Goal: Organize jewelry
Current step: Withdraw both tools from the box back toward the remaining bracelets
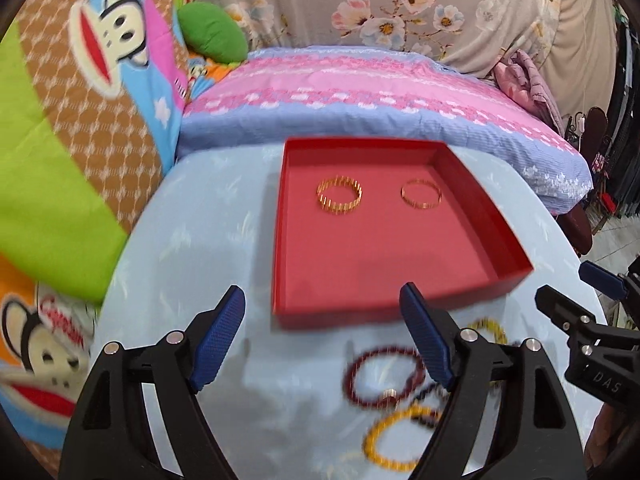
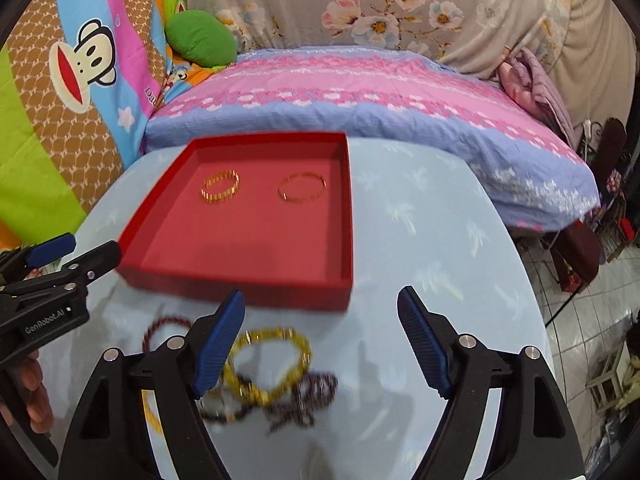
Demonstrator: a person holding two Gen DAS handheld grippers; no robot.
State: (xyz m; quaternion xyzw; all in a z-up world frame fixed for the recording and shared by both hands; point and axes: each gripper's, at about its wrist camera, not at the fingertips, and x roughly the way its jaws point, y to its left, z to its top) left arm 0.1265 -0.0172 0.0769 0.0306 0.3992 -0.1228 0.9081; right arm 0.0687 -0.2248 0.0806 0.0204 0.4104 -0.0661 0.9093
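Note:
A shallow red tray (image 1: 486, 236) (image 2: 348, 216) lies on the light blue table and holds two gold bangles, one ribbed (image 1: 340, 195) (image 2: 220, 189) and one thin (image 1: 421, 194) (image 2: 302, 187). Near the table's front edge lies a loose pile of bead bracelets: a dark red one (image 1: 382, 376) (image 2: 164, 330), yellow ones (image 1: 396, 440) (image 2: 272, 364) and a dark one (image 2: 304, 400). My left gripper (image 1: 322, 338) hangs open over the table in front of the tray, with nothing between its fingers. My right gripper (image 2: 322, 340) is open above the pile, also holding nothing.
The round table (image 1: 184, 248) is covered with a pale blue cloth. Behind it lies a bed with a pink and blue cover (image 1: 360, 92), a green cushion (image 1: 212, 38) and cartoon-print bedding (image 1: 80, 120). A tiled floor (image 2: 576, 312) and stools lie to the right.

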